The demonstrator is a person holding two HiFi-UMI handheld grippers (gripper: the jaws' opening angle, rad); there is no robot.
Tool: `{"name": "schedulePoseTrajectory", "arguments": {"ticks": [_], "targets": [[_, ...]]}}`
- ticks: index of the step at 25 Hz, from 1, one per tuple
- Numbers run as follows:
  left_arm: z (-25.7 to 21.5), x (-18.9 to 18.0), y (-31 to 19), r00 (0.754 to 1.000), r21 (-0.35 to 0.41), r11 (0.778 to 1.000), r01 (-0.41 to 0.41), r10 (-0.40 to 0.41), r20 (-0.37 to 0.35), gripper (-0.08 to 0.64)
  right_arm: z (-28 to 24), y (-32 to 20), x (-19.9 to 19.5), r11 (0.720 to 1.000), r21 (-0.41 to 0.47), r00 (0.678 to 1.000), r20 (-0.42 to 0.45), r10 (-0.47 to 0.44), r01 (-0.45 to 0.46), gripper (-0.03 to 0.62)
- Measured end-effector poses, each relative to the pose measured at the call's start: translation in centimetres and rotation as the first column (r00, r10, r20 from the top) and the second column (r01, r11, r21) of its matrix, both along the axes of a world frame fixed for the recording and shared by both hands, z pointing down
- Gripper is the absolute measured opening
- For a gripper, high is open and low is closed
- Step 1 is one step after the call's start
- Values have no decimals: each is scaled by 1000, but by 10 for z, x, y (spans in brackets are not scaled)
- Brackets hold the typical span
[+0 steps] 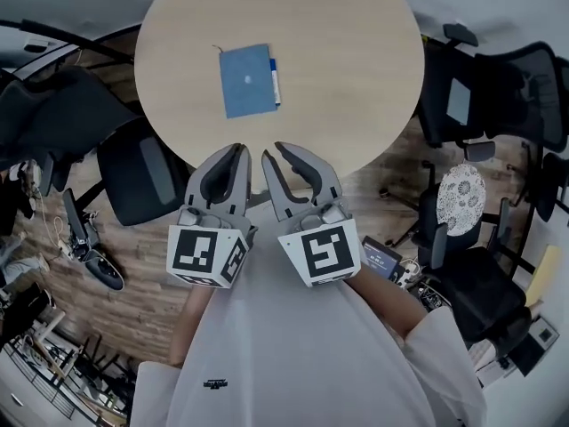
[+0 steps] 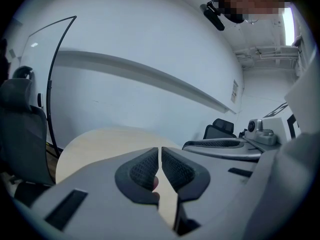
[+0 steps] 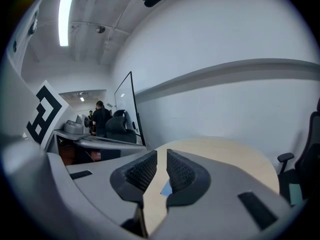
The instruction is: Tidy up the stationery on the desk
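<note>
A blue notebook (image 1: 246,80) lies closed on the round wooden table (image 1: 356,60), and a blue pen (image 1: 275,78) rests along its right edge. Both grippers hover side by side at the table's near edge, short of the notebook. My left gripper (image 1: 236,152) has its jaws drawn together with nothing between them; in the left gripper view (image 2: 160,156) only a hairline gap shows. My right gripper (image 1: 283,154) stands a little open and empty. In the right gripper view (image 3: 161,159) a sliver of the notebook (image 3: 165,188) shows past the jaws.
Black office chairs ring the table: one at the left (image 1: 142,172), others at the right (image 1: 480,96). A white patterned disc (image 1: 462,194) rests by a chair at the right. A person (image 3: 100,116) stands far off beside a glass board (image 3: 125,101).
</note>
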State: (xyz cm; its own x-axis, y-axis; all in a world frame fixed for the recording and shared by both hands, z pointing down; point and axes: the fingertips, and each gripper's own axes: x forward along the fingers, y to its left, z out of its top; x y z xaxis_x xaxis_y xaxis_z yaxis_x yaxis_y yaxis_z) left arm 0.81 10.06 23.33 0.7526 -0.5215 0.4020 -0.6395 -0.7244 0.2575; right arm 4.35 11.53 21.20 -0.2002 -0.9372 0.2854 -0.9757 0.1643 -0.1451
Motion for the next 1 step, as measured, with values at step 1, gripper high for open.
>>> {"name": "schedulePoseTrajectory", "arguments": {"ticks": [1], "targets": [[-1,-1,2,1000,-4,1000,-5,5,-1,35,-1,1,-1,1000,-3,1000,11,12,-12,83]]}}
